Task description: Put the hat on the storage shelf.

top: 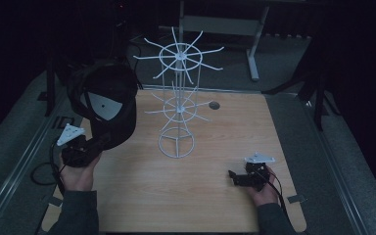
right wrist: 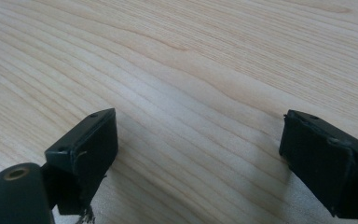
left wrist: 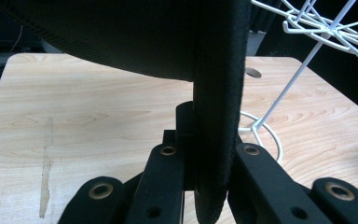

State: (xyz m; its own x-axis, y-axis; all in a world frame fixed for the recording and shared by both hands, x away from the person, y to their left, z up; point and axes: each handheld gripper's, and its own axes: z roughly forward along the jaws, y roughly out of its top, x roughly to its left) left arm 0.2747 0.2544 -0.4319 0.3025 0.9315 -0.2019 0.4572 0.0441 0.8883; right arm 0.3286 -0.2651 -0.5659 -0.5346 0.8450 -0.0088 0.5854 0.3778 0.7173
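Cap up in the air: the black fabric baseball cap (top: 108, 100) with its pale inner lining hangs left of the white wire display rack (top: 178, 98), lifted off the light wooden table (top: 210, 147), brim edge pinched tight in the left gripper (top: 81, 149). In the left gripper view the jaws squeeze that dark brim (left wrist: 216, 140) from both sides, with the rack's round base just behind. Right of the rack and nearer the person, the right gripper (top: 242, 177) sits low over the table, jaws spread wide with nothing between them. Whether it touches the wood, hard to call in this dim light.
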